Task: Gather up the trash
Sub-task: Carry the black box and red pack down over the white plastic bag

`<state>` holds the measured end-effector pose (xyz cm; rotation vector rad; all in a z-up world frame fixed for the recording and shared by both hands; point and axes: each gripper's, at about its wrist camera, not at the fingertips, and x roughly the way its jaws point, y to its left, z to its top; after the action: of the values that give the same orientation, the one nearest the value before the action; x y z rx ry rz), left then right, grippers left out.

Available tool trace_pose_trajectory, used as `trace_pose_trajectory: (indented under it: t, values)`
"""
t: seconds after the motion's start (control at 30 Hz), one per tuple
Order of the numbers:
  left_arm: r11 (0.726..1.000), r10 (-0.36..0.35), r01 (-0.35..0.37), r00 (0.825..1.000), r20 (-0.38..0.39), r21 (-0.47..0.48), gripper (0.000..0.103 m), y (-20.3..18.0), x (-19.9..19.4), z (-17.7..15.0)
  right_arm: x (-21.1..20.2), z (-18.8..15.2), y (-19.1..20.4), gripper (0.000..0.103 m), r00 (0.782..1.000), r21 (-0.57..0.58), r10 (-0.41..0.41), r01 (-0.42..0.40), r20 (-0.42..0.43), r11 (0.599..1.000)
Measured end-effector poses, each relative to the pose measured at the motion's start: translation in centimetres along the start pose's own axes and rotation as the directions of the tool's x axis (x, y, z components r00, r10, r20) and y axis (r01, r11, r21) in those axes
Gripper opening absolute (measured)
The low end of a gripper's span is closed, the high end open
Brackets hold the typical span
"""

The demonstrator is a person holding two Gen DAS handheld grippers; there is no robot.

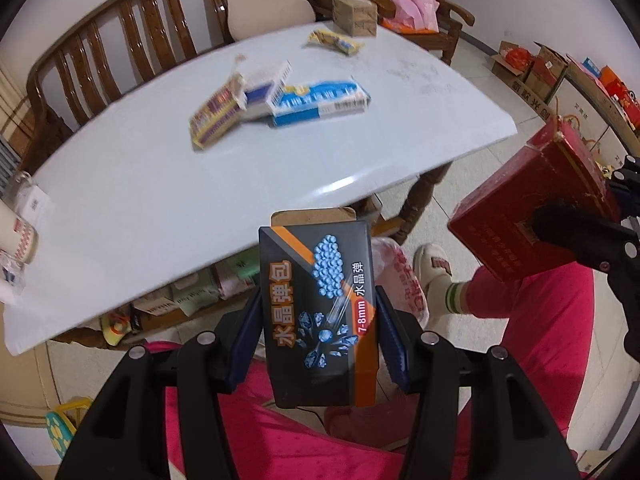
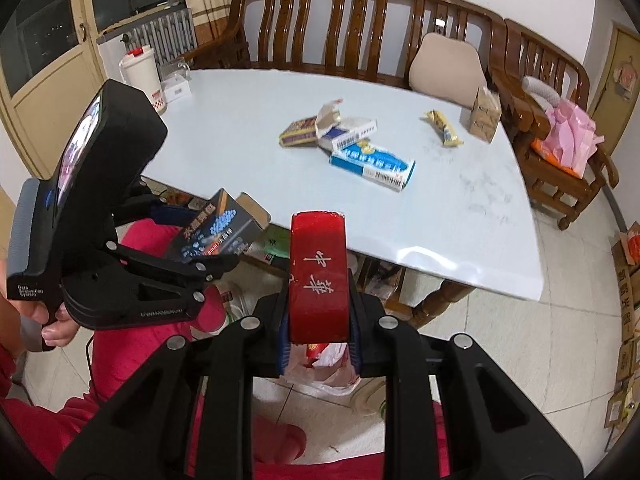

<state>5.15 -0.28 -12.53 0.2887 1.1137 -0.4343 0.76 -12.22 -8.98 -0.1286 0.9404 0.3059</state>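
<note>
Meanwhile 3 cartons (image 2: 344, 142) and a wrapper (image 2: 443, 127) litter the table (image 2: 460, 216)

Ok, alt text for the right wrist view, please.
The right gripper clamps a red cigarette carton above a plastic bag on the floor. Left of it, the left gripper holds a dark box; more packaging litters the white table behind.

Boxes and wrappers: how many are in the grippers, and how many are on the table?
Boxes held in grippers: 2 (dark box in left gripper, red box in right gripper)
Boxes on the table: 4 (blue-and-white, white-and-blue, yellow-and-brown, tan)
Yellow wrapper on the table: 1
Total: 7
</note>
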Motion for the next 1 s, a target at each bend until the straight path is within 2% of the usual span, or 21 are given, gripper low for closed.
trace_pose_trajectory:
  t: [0.1, 0.3, 0.63, 0.73, 1.0]
  values:
    - [1.0, -0.012, 0.012, 0.999, -0.043, -0.003, 0.052, -0.3, 1.8, -0.7, 1.3, -0.9, -0.2, 0.022, 1.0, 0.016, 0.005, -0.005, -0.02, 1.0]
    - [0.999, -0.033, 0.032, 0.996, -0.08, -0.012, 0.052, -0.8, 4.6, -1.5, 3.7, -2.2, -0.9, 0.022, 0.998, 0.051, 0.018, -0.015, -0.058, 0.999]
    - [0.995, -0.103, 0.103, 0.985, -0.136, -0.007, 0.052, -1.5, 10.2, -2.2, 8.4, -4.2, -2.2, 0.022, 0.994, 0.079, -0.012, 0.02, -0.11, 0.997]
    - [0.996, -0.082, 0.084, 0.982, -0.17, 0.003, 0.052, -1.5, 12.2, -2.4, 10.0, -4.8, -2.6, 0.022, 0.991, 0.085, -0.018, 0.029, -0.132, 0.996]
    - [0.996, -0.085, 0.084, 0.967, -0.241, -0.012, 0.052, -1.2, 17.1, -2.8, 14.3, -6.1, -3.6, 0.022, 0.982, 0.118, -0.001, 0.024, -0.19, 0.993]
